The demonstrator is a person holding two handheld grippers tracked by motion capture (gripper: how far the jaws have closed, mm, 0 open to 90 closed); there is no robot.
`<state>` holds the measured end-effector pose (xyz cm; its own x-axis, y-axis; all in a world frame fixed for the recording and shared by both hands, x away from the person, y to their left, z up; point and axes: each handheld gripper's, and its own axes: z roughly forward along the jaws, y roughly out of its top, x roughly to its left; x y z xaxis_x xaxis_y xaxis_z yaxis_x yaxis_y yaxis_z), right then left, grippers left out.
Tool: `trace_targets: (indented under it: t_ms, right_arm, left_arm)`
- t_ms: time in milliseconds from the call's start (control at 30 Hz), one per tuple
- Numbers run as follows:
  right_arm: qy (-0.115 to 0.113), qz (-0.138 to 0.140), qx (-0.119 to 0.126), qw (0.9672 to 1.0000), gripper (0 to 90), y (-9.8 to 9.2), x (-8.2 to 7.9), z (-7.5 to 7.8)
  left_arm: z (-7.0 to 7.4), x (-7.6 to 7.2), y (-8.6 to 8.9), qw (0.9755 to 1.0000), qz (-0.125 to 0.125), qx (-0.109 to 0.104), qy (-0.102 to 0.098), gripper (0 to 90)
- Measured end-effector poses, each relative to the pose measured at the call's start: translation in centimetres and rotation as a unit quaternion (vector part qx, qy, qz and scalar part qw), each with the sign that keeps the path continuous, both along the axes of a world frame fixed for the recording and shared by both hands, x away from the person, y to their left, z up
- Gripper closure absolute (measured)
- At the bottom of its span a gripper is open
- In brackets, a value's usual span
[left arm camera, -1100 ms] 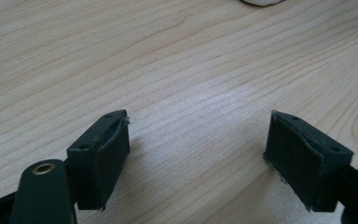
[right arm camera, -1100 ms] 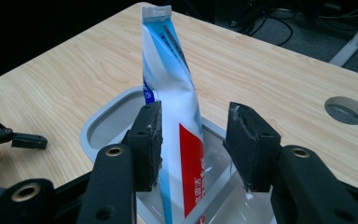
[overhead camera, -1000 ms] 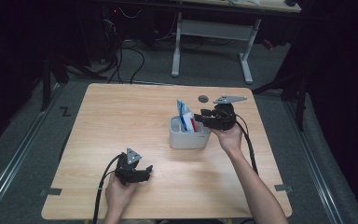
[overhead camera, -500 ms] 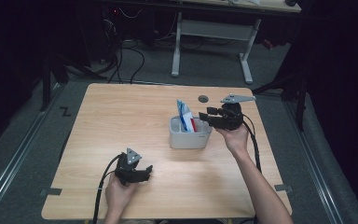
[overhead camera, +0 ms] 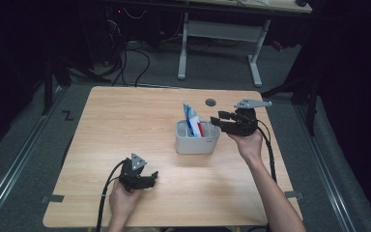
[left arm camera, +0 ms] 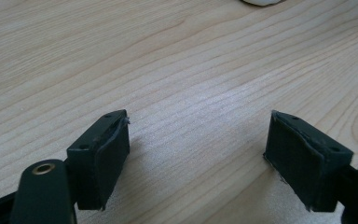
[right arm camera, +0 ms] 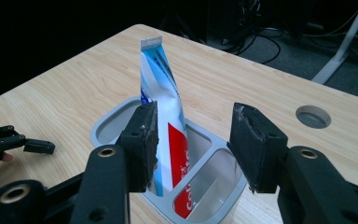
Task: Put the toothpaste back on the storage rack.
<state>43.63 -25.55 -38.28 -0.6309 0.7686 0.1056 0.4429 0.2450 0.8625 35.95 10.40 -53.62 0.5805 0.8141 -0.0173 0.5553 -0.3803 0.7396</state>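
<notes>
A grey divided holder stands right of the table's middle, with a blue, white and red toothpaste tube upright in it. My right gripper hovers at the holder's right rim and points left at it. In the right gripper view the tube leans in the holder just beyond my right gripper. Its jaws have just been opening and nothing is between the pads. My left gripper rests near the front edge, open over bare wood.
A round cable hole lies in the wooden tabletop behind the holder. A white desk frame and cables stand on the floor beyond the table. The left gripper shows at the far left of the right gripper view.
My right gripper has drawn back to the right and slightly up from over the holder, with its jaws wider apart. The tube stays in the holder. The left hand has not moved.
</notes>
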Motion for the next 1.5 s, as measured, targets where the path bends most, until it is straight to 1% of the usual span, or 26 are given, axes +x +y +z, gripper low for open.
trace_targets:
  t_ms: [200,433,533,567,667,767,800,900,933,1033,1100,1467,1500]
  right_arm:
    - [-0.002,-0.002,-0.003,1.0000,51.6,-0.4,-0.2,0.2]
    - [-0.002,-0.005,0.001,1.0000,51.4,-0.8,-0.5,0.2]
    - [-0.002,-0.001,-0.003,1.0000,51.4,-0.8,-0.7,0.0]
    - [-0.006,-0.003,0.000,1.0000,51.7,-0.9,-1.0,-0.2]
    - [-0.005,-0.004,0.002,1.0000,51.7,-1.2,-1.2,-0.5]
    - [-0.006,-0.010,0.002,0.9999,52.0,-1.7,-1.5,-0.8]
    - [-0.006,-0.012,0.007,0.9999,52.0,-2.2,-1.8,-0.9]
    - [-0.006,-0.018,0.008,0.9998,51.9,-2.5,-2.0,-1.0]
    - [-0.006,-0.024,0.000,0.9997,51.9,-2.7,-2.2,-1.2]
    - [-0.009,-0.027,-0.002,0.9996,51.9,-2.9,-2.4,-1.2]
    - [-0.008,-0.030,0.002,0.9995,51.9,-3.4,-2.6,-1.2]
    - [-0.011,-0.038,0.015,0.9991,52.0,-4.3,-3.0,-1.8]
    - [-0.013,-0.041,0.022,0.9988,52.4,-4.5,-3.2,-1.7]
  left_arm:
    - [0.0,0.0,0.0,1.0000,-0.001,0.000,0.000,21.8]
    - [0.0,0.0,0.0,1.0000,-0.001,0.000,0.000,21.8]
    - [0.0,0.0,0.0,1.0000,-0.001,0.000,0.000,21.8]
    - [0.0,0.0,0.0,1.0000,-0.001,0.000,0.000,21.8]
    - [0.0,0.0,0.0,1.0000,0.000,0.000,0.000,21.8]
    - [0.0,0.0,0.0,1.0000,-0.001,0.002,0.000,21.8]
    - [0.0,0.0,0.0,1.0000,-0.001,0.001,0.000,21.8]
    - [0.0,0.0,0.0,1.0000,-0.001,0.002,0.000,21.8]
    - [0.0,0.0,0.0,1.0000,0.000,0.002,0.000,21.7]
    - [0.0,0.0,0.0,1.0000,0.000,0.002,0.000,21.7]
    - [0.0,0.0,0.0,1.0000,0.000,0.002,0.000,21.8]
    - [0.0,0.0,0.0,1.0000,0.001,0.001,0.000,21.7]
    - [0.0,0.0,0.0,1.0000,0.001,0.001,0.000,21.8]
